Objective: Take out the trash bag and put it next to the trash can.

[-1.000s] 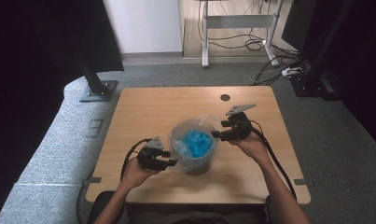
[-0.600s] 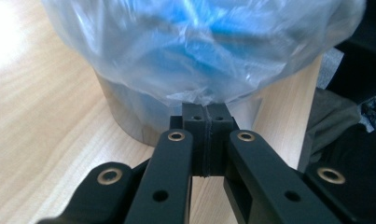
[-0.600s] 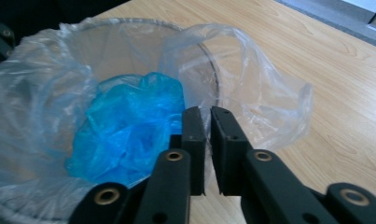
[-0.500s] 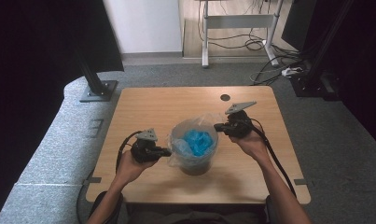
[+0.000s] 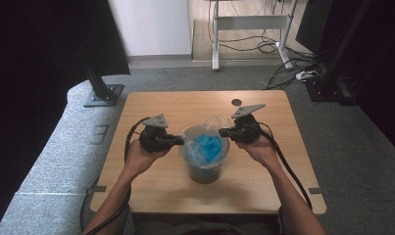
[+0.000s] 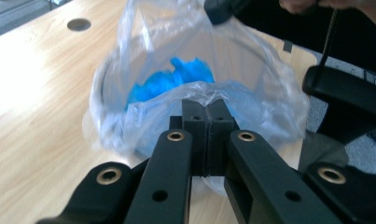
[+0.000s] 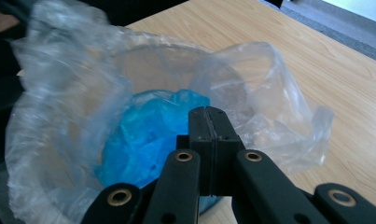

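On one table (image 5: pixel 151 105), two claws (image 5: pixel 179 140) (image 5: pixel 223 131) pinch one clear bag's (image 5: pixel 192 147) rim.

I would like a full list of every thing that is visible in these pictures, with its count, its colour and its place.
clear plastic bag: one, transparent, lining the container, its rim pinched on both sides
round container: one, dark grey, middle of the table
crumpled blue material: one bunch, bright blue, inside the bag
wooden table: one, light brown, with a round hole near the far edge
metal desk frame: one, grey, behind the table, with cables on the floor
left gripper: one, black, shut on the bag's left rim
right gripper: one, black, shut on the bag's right rim
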`<state>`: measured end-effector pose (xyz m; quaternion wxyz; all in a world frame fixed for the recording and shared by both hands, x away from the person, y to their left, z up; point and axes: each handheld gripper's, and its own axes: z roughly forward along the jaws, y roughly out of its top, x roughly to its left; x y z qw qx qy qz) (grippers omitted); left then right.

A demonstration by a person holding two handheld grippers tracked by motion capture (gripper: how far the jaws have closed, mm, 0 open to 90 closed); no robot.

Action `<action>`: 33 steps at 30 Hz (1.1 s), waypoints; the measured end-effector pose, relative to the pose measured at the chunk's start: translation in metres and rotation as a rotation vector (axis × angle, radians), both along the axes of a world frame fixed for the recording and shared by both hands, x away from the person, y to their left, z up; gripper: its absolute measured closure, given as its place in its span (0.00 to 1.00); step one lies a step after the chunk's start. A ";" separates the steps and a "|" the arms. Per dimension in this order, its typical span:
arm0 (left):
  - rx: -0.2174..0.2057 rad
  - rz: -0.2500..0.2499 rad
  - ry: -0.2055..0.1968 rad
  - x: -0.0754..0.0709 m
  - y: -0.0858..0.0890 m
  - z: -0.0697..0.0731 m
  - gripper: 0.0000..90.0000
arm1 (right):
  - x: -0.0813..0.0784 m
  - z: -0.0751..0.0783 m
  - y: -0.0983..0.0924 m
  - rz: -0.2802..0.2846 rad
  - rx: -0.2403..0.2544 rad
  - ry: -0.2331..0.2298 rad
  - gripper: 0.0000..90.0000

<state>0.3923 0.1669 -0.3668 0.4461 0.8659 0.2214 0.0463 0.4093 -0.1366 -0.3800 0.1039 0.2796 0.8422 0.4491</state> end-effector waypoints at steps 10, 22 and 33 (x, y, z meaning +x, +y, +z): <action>-0.004 -0.031 0.017 0.021 -0.038 -0.002 0.95 | -0.002 0.010 0.020 0.049 0.026 -0.014 0.99; 0.076 -0.067 -0.032 0.023 -0.065 -0.017 0.55 | 0.001 0.013 0.033 0.088 0.048 -0.002 0.99; 0.087 -0.093 -0.049 0.025 -0.071 -0.022 0.93 | 0.003 0.012 0.037 0.104 0.058 0.013 0.97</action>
